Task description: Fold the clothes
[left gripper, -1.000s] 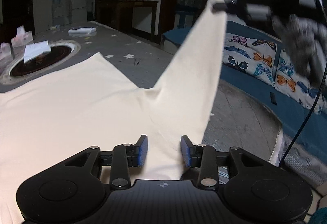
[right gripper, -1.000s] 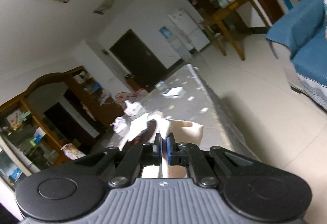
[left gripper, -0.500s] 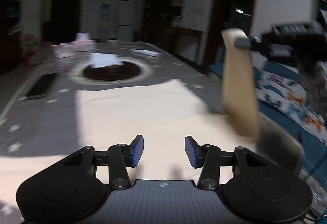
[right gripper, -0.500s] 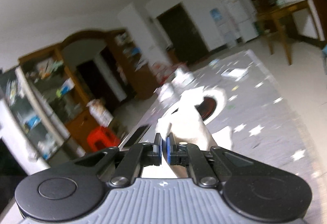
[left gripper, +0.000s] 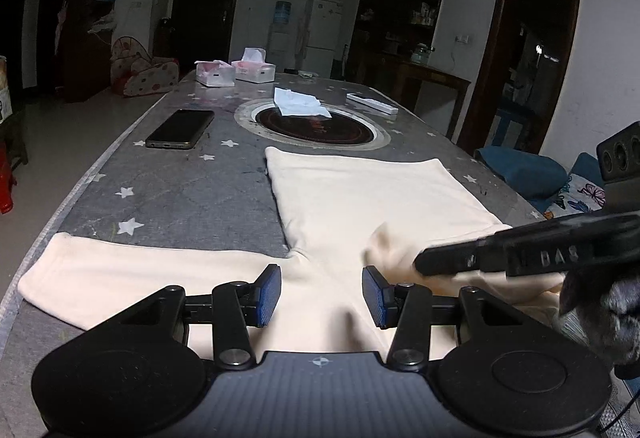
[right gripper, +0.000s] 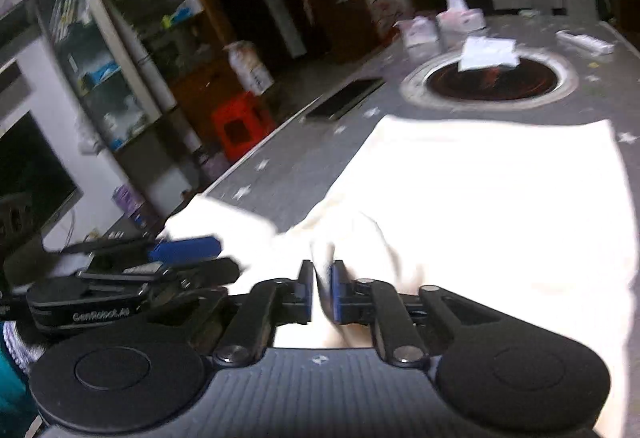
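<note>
A cream long-sleeved garment (left gripper: 372, 194) lies flat on the grey star-patterned table (left gripper: 192, 190), with one sleeve (left gripper: 120, 270) stretched out to the left. My left gripper (left gripper: 321, 296) hovers open just above the cloth near the shoulder, holding nothing. My right gripper (left gripper: 500, 258) reaches in low from the right, and a bunch of the other sleeve (left gripper: 384, 242) sits at its tip, over the garment's body. In the right wrist view the right gripper (right gripper: 322, 292) is shut on that cream fold (right gripper: 320, 254). The left gripper (right gripper: 160, 266) lies close by to its left.
On the table beyond the garment are a dark phone (left gripper: 180, 129), a round inset hob (left gripper: 316, 124) with white paper (left gripper: 300, 104) on it, two tissue boxes (left gripper: 236, 72) and a white remote (left gripper: 372, 103). A blue sofa (left gripper: 520, 174) stands right; a red stool (right gripper: 240, 126) left.
The right gripper has brought the sleeve down from high in the air, low over the garment's body. The left gripper has swung to face along the table and stays open.
</note>
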A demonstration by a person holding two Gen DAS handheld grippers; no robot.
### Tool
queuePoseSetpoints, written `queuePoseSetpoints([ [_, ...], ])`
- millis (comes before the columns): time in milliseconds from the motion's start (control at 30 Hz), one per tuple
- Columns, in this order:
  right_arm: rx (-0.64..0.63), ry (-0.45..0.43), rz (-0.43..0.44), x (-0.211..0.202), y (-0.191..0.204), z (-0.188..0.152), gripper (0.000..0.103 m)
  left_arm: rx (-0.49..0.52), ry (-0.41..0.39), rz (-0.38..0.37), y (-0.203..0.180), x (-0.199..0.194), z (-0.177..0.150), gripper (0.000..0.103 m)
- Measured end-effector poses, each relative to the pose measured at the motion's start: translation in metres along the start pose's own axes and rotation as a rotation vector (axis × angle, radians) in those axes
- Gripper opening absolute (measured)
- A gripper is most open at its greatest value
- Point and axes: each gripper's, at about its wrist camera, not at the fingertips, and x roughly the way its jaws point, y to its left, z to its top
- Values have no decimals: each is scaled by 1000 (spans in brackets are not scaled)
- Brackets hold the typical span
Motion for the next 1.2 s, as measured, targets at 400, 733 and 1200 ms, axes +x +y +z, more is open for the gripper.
queuePoseSetpoints([
  [400,-72,-3,-206,-86,-43,-16,26,40,26,-79,-25,25,5,46],
  [733,50,-13,-273,-99,-84,-40,26,68,106,-74,-37,44,-4,4],
  [1200,160,-77,-279,-92,-124,-23,26,59,125,-12,-29,33,-5,2],
])
